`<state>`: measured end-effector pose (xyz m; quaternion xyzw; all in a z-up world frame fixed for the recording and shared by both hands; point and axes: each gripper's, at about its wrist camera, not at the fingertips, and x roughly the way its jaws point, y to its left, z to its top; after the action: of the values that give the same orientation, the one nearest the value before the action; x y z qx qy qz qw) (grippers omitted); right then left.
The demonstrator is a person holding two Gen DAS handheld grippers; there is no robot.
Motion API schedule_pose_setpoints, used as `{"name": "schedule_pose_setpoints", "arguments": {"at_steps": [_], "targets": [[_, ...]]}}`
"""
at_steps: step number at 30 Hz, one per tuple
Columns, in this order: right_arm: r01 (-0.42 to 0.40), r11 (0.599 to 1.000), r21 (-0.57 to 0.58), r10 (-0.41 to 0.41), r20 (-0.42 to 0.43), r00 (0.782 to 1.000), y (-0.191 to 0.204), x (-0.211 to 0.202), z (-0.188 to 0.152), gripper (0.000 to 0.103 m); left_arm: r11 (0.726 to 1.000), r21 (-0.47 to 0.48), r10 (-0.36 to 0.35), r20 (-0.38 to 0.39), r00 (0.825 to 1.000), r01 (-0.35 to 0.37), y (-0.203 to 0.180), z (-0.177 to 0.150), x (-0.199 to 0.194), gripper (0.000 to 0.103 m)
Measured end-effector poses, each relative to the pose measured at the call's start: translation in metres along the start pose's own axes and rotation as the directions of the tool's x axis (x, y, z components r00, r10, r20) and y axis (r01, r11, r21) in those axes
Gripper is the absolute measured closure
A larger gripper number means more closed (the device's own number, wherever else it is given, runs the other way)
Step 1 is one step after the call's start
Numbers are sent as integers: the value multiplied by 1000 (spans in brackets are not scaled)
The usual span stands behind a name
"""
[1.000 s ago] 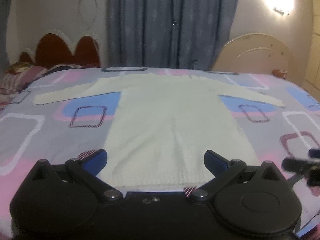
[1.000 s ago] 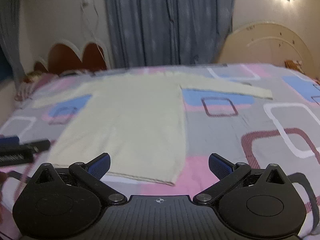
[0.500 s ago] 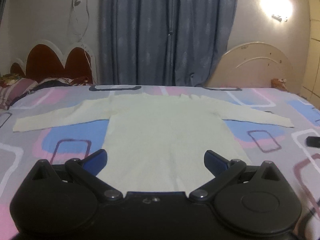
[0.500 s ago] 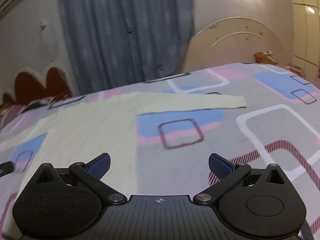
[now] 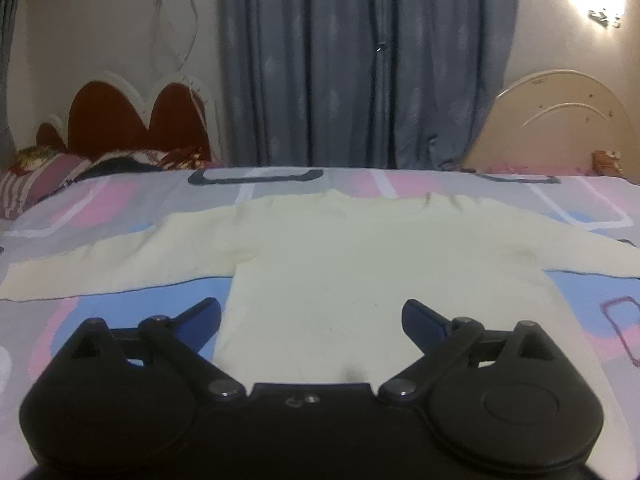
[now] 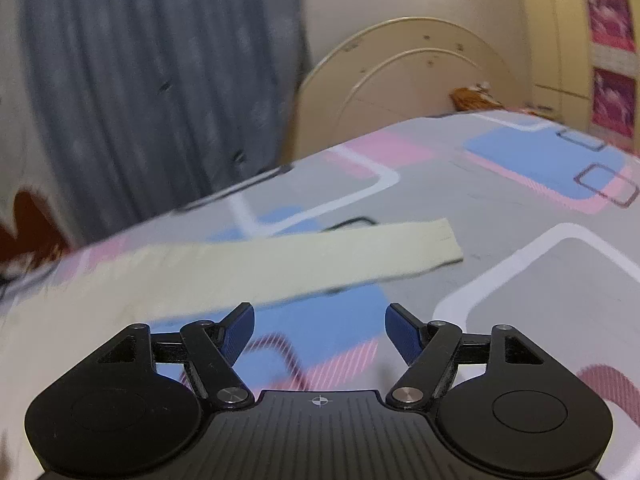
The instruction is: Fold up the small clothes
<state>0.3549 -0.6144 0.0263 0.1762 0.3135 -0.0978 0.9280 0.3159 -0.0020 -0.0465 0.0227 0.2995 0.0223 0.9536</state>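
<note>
A pale cream long-sleeved sweater [image 5: 360,272] lies flat on the bed with both sleeves spread out, neckline at the far side. My left gripper [image 5: 312,318] is open and empty, low over the sweater's body. In the right wrist view the sweater's right sleeve [image 6: 304,260] stretches across the bedsheet, its cuff to the right. My right gripper [image 6: 320,330] is open and empty, just short of the sleeve's near edge, over the bedsheet.
The bed carries a grey sheet [image 5: 580,344] with pink, blue and white squares. A red headboard [image 5: 140,124] and pillows [image 5: 36,184] stand at the far left, a cream headboard [image 6: 408,88] at the far right, blue curtains [image 5: 360,60] behind.
Both grippers moved forward over the bed. The left one advanced from the hem up the sweater's body. The right one swung right toward the right sleeve, and its fingers narrowed a little.
</note>
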Motion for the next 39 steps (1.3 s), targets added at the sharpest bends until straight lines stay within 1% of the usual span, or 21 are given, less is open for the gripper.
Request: {"name": "schedule_pose_setpoints", "arguments": {"at_steps": [2, 5, 8, 11, 15, 16, 18, 19, 20, 21, 22, 24, 25, 27, 29, 30, 31, 32, 33, 36, 39], "targets": [[26, 996, 85, -25, -14, 1000, -21, 28, 7, 51, 1000, -4, 5, -12, 1000, -5, 1, 2, 16, 6], [77, 977, 197, -71, -39, 997, -51, 57, 10, 53, 1000, -3, 4, -45, 999, -4, 2, 3, 36, 10], [104, 958, 267, -95, -45, 994, -75, 74, 12, 53, 1000, -7, 6, -60, 998, -6, 3, 2, 48, 10], [82, 943, 324, -76, -33, 997, -92, 83, 14, 53, 1000, 1, 8, -84, 996, -8, 2, -3, 59, 10], [46, 935, 351, -47, -6, 999, -102, 92, 17, 53, 1000, 9, 11, -114, 993, -10, 0, -8, 70, 10], [43, 935, 351, -45, -4, 999, -104, 94, 19, 56, 1000, 10, 11, -116, 993, -10, -1, -8, 71, 10], [62, 941, 332, -59, -19, 998, -102, 98, 21, 80, 1000, 16, 11, -111, 994, -9, -1, -7, 73, 10], [70, 945, 320, -63, -30, 998, -103, 99, 24, 101, 1000, 23, 13, -108, 994, -10, -1, -6, 73, 10], [66, 948, 310, -66, -11, 998, -101, 95, 26, 102, 999, 31, 13, -107, 994, -10, 0, -5, 75, 10], [64, 958, 281, -74, 28, 997, -98, 90, 29, 102, 999, 39, 14, -107, 994, -10, 1, -3, 75, 10], [99, 968, 230, -110, 34, 993, -93, 88, 32, 102, 999, 45, 14, -111, 994, -9, 2, -2, 76, 11], [148, 970, 195, -144, -34, 989, -87, 99, 33, 102, 999, 48, 14, -127, 992, -8, 7, 2, 79, 12], [151, 974, 172, -148, -31, 989, -80, 99, 34, 102, 999, 50, 13, -133, 991, -6, 10, 3, 79, 12], [98, 990, 104, -101, 16, 995, -54, 94, 40, 102, 999, 52, 5, -127, 992, 1, 16, 6, 78, 13], [46, 998, 38, -48, 38, 998, -20, 92, 43, 102, 999, 50, 7, -131, 991, -1, 23, 8, 79, 13], [22, 1000, 5, -22, 41, 999, -1, 91, 44, 102, 999, 44, 8, -138, 990, -2, 27, 9, 79, 14], [-13, 1000, -24, 14, 42, 999, 21, 91, 43, 102, 999, 35, 4, -144, 990, 1, 31, 10, 80, 19], [-48, 998, -47, 50, 41, 998, 40, 90, 42, 102, 1000, 26, -2, -149, 989, 6, 36, 12, 80, 21], [-88, 993, -73, 91, 36, 995, 61, 92, 41, 102, 1000, 16, -12, -155, 988, 15, 40, 14, 81, 26], [-205, 969, -134, 207, -3, 978, 131, 93, 25, 102, 999, -28, -28, -160, 987, 24, 54, 17, 82, 27], [-309, 931, -193, 305, -48, 951, 201, 92, -1, 102, 996, -81, -58, -165, 985, 44, 69, 20, 84, 33]]}}
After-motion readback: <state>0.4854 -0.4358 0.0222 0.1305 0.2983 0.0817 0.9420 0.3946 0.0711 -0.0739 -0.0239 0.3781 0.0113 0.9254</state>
